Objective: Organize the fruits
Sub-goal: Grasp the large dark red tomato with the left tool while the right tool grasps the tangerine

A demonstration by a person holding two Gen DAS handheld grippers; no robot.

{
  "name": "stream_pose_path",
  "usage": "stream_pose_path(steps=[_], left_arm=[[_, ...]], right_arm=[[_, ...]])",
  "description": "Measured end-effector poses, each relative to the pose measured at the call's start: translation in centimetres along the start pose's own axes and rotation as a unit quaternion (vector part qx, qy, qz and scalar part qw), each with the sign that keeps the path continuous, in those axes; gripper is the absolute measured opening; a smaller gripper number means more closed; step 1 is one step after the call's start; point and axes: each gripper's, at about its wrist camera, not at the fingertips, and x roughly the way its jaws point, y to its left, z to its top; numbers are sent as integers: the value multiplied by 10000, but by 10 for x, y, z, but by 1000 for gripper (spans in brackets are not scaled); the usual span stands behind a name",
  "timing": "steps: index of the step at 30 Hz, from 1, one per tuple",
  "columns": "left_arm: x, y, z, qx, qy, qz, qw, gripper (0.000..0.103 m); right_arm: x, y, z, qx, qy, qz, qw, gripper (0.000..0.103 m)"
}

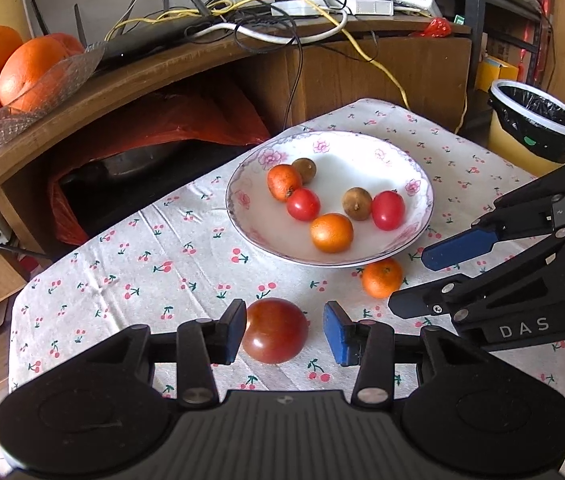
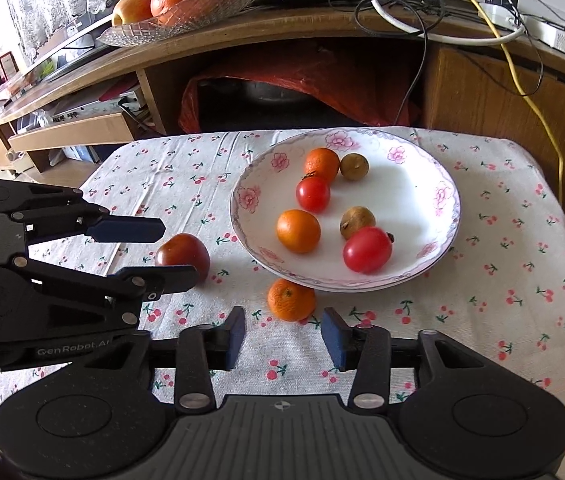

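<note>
A white flowered plate (image 1: pixel 418 184) (image 2: pixel 442 200) holds several small fruits: mandarins, cherry tomatoes and brown longans. A dark red tomato (image 1: pixel 275 330) (image 2: pixel 182 254) lies on the cherry-print cloth between the open fingers of my left gripper (image 1: pixel 284 330) (image 2: pixel 170 250); the left pad touches it or nearly so, the right pad stands apart. A loose mandarin (image 1: pixel 381 278) (image 2: pixel 291 299) lies by the plate's near rim, just ahead of my open, empty right gripper (image 2: pixel 283 338) (image 1: pixel 410 280).
A wooden desk (image 1: pixel 130 80) stands behind the table with a glass dish of oranges (image 1: pixel 10 76) (image 2: pixel 178 0), cables and routers. A red bag (image 1: pixel 186 120) sits under it. A lined yellow bin (image 1: pixel 534 120) stands at the far right.
</note>
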Motion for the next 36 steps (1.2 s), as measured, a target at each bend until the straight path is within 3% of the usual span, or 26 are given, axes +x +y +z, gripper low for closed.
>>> stream_pose_path(steps=[21, 29, 36], left_arm=[[31, 12, -7, -450, 331, 89, 9984, 56], [29, 16, -6, -582, 268, 49, 9979, 53], [24, 16, -7, -540, 263, -42, 9982, 49]], right_arm=[[28, -6, 2, 205, 38, 22, 9998, 42], [26, -9, 3, 228, 55, -8, 9997, 26], [22, -8, 1, 179, 141, 70, 9997, 25]])
